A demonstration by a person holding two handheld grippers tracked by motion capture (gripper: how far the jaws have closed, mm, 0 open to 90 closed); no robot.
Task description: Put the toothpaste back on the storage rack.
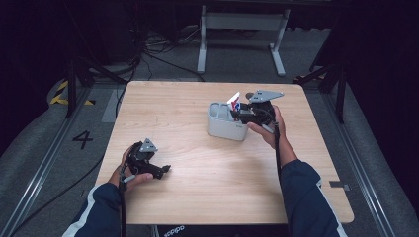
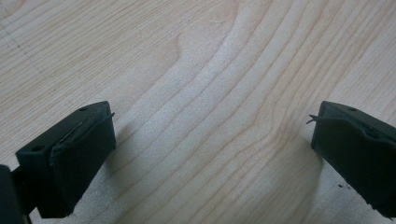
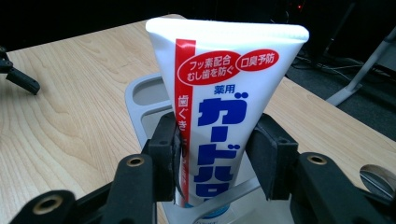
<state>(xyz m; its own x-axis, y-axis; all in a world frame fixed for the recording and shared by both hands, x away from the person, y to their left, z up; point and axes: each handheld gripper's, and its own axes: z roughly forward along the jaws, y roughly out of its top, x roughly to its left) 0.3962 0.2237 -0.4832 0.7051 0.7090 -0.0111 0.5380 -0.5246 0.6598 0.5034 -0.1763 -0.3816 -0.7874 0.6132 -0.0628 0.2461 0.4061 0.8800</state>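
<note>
At 7 o'clock on the pale wooden bench (image 1: pixel 197 168), the left tongs (image 2: pixel 212 140) are held open and empty. At 1 o'clock, the right tongs (image 3: pixel 212 149) are clamped on a white-and-red toothpaste tube (image 3: pixel 224 93), held upright in the grey compartmented plastic caddy (image 1: pixel 220 123). A careless pull could tip the light caddy over.

Counts: 1 table (image 1: pixel 207 187). 1 grey caddy (image 1: pixel 225 126) w/ several compartments, exact no. can't tell. 1 toothpaste tube (image 3: pixel 224 102). 2 grippers: left (image 1: pixel 165 169), right (image 3: pixel 212 156). 2 hands, 1 per gripper. 1 white frame (image 1: pixel 242 29) on floor behind table.
</note>
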